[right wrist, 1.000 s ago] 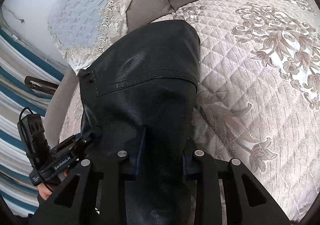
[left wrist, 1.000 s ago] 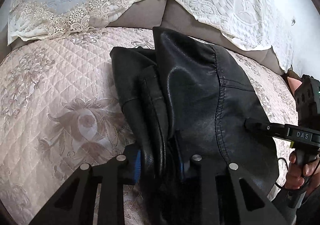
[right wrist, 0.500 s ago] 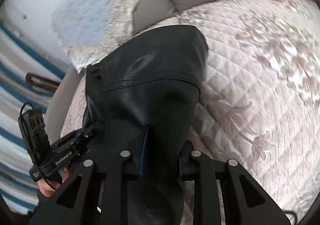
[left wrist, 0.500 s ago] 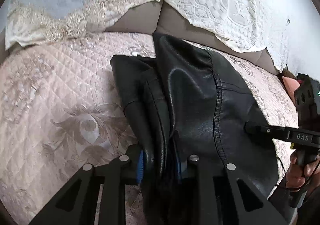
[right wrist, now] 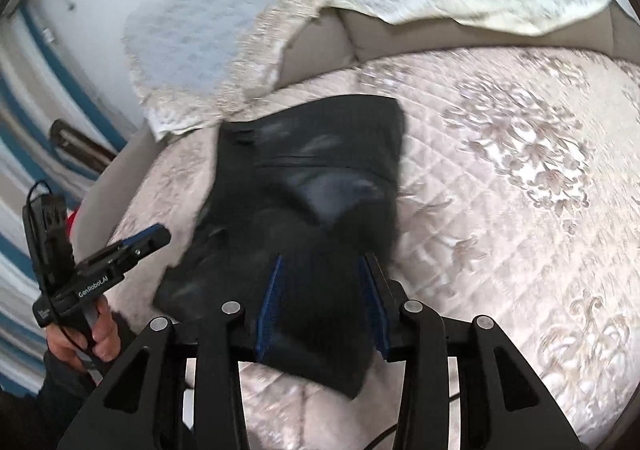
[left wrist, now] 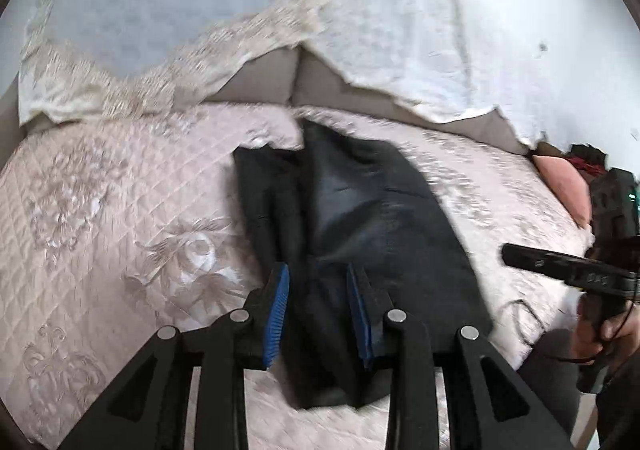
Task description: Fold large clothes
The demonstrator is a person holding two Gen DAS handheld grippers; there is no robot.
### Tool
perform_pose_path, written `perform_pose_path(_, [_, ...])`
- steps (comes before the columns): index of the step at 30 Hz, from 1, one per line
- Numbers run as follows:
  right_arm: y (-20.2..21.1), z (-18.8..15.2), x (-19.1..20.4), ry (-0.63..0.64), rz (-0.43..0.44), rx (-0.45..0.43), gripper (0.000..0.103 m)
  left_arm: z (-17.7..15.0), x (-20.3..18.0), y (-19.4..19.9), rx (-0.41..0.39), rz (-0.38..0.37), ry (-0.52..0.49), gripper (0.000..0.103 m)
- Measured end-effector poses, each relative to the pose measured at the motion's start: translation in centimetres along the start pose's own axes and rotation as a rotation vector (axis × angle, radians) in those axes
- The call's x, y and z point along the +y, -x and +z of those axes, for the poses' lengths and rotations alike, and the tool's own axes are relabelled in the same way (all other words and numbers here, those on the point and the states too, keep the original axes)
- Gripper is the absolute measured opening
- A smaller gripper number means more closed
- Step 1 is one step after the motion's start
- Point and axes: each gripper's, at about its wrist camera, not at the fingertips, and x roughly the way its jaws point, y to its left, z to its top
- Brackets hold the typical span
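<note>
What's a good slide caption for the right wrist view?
Right gripper jaws just opened above folded black leather jacket on quilted sofa cover.

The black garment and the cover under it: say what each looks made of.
Black garment: looks like leather or a faux version, smooth with a soft sheen; pale highlights and a stitched seam show, though blur hides the grain. Cover: quilted fabric, pale pink-beige and slightly satiny, with diamond stitching and raised floral embroidery. Which fibre it is cannot be told.
</note>
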Motion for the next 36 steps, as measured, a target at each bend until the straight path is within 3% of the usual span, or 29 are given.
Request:
perform_pose_path(2, [0.1, -0.9, 0.7, 0.017, -0.006, 0.004, 0.038, -0.7, -1.0, 0.4, -0.002, -0.031, -0.027, 0.031])
perform_pose_path(4, [-1.3, -2.0, 1.2, 0.028, -0.001, 0.048, 0.026, -1.7, -1.5, -0.8, 0.039, -0.035, -0.037, 0.031])
perform_pose_path(8, [-4.5, -3.2, 1.2, 0.049, -0.047, 0.112, 0.025, -3.5, -0.5, -4.5, 0.136, -0.013, 0.007, 0.033])
perform_pose_path(18, [0.3, -1.9, 2.9, 0.096, -0.049, 0.003, 0.025, -2.6, -1.7, -3.2, 0.117, 0.003, -0.050, 0.033])
perform_pose_path(25, [-0.2, 0.0, 3.7, 0.116, 0.002, 0.003, 0.025, -2.1, -0.7, -2.0, 0.090, -0.061, -0.057, 0.033])
perform_pose_path(28, [-0.7, 2.0, 3.7, 0.104, 0.021, 0.016, 0.025, -0.5, 0.1, -1.1, 0.071, -0.041, -0.087, 0.033])
perform_pose_path(32, [0.0, 5.9, 3.9, 0.059, -0.012, 0.051, 0.025, 3.6, 2.5, -0.6, 0.118, -0.071, 0.009, 0.033])
perform_pose_path(36, [3.3, 10.6, 5.2, 0.031, -0.038, 0.046, 0.025, 8.9, 3.5, 1.4, 0.140, -0.038, 0.047, 0.032])
